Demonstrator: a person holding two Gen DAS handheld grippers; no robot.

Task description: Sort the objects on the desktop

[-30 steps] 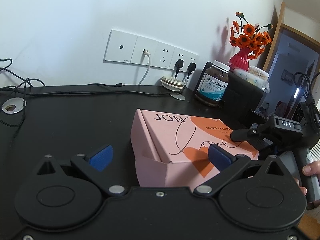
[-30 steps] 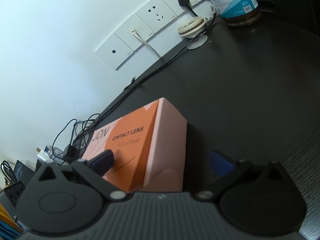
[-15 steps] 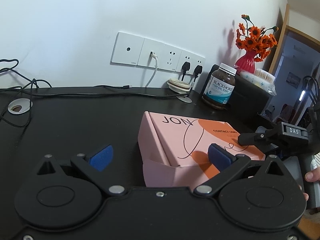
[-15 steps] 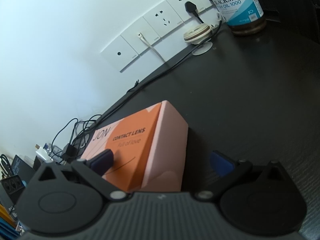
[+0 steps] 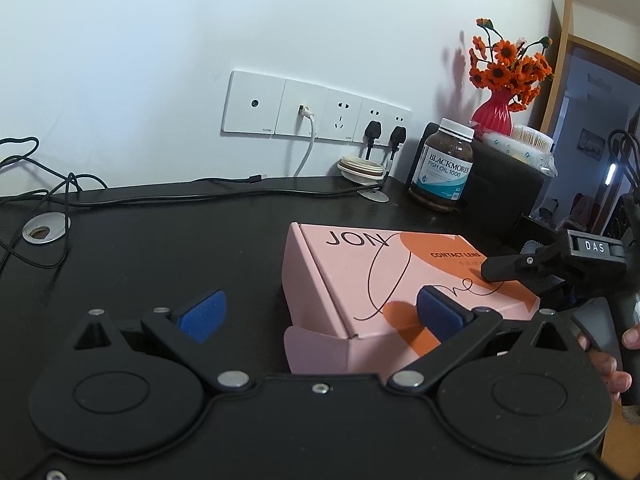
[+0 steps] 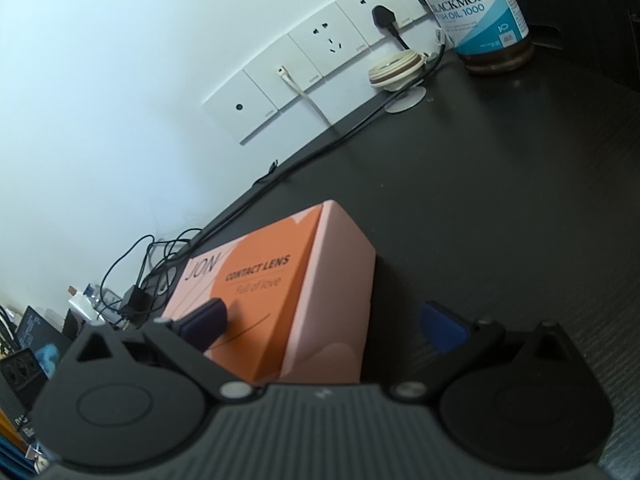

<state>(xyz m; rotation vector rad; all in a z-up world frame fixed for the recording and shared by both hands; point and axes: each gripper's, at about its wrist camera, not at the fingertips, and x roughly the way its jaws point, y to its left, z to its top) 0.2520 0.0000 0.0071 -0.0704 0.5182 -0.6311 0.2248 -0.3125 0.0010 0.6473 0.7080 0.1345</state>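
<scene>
Pink-and-orange contact lens box [image 5: 404, 288] lying flat on black desk [image 5: 160, 240], lettered "JON" and "CONTACT LENS", at 3 o'clock of desk centre in the left wrist view. One end flap sprung slightly outward at the near end.

Left gripper [image 5: 320, 312]: wide open, holding nothing. Left blue pad [image 5: 204, 314] over bare desk, well apart from box. Right blue pad over the box lid near its near corner; contact with lid cannot be confirmed.

Right gripper [image 6: 324, 324]: wide open, straddling the long right edge of the box [image 6: 280, 300]. Left finger above the orange lid panel, right blue pad [image 6: 442, 326] beyond the box side over the desk. No clamping visible. In the left wrist view, one black finger of this gripper resting at or just above the lid at 3 o'clock; hand [image 5: 612, 360] on its handle at the frame edge.

Fish oil bottle [image 5: 444, 164] upright at 1 o'clock from box, near the wall. Row of white wall sockets [image 5: 312, 110] at 12 o'clock, two black plugs inserted. Red vase of orange flowers [image 5: 500, 92] behind the bottle. Black cables [image 5: 200, 188] trailing along the rear edge of desk.
</scene>
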